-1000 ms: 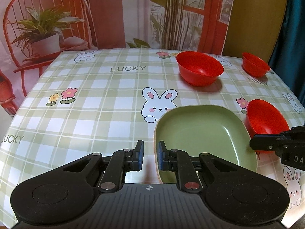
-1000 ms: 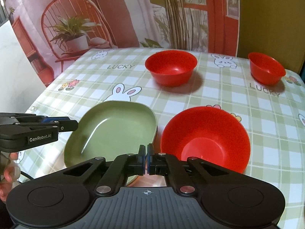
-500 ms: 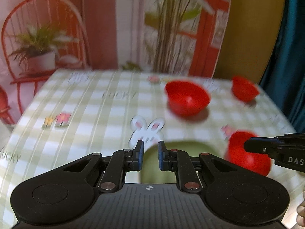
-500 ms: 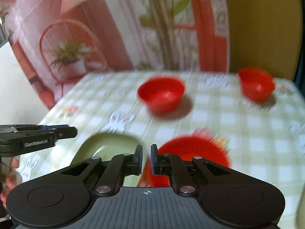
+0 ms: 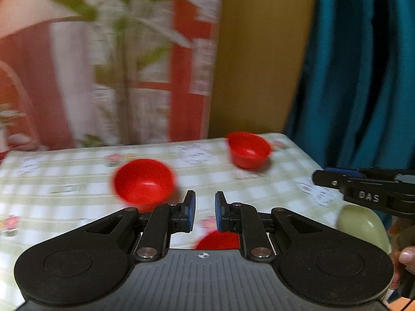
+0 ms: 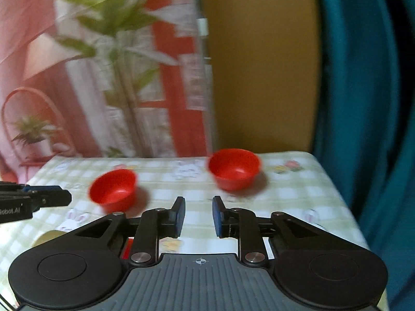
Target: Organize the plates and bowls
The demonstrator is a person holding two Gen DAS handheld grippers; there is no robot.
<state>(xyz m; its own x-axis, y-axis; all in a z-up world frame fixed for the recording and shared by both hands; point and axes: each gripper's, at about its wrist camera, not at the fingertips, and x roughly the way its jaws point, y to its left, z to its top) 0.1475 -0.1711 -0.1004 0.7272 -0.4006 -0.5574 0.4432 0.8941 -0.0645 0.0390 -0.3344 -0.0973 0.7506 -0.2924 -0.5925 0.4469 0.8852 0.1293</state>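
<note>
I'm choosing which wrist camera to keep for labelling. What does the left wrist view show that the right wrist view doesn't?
Left wrist only: the right gripper from the side, its jaws opening with nothing between them, a fingertip, and a clear part of the green plate.
Right wrist only: the left gripper from the side.
Both: the nearer red bowl, the farther red bowl, the checked tablecloth and the teal curtain.

Before you, the surface [image 6: 298, 202] carries a green-and-white checked cloth printed with rabbits and flowers. Behind it hangs a backdrop [image 6: 77, 77] picturing a leafy plant, a red frame and a chair with a potted plant. You see an ochre wall [image 6: 259, 77] beside it, then a teal curtain [image 5: 363, 77].
</note>
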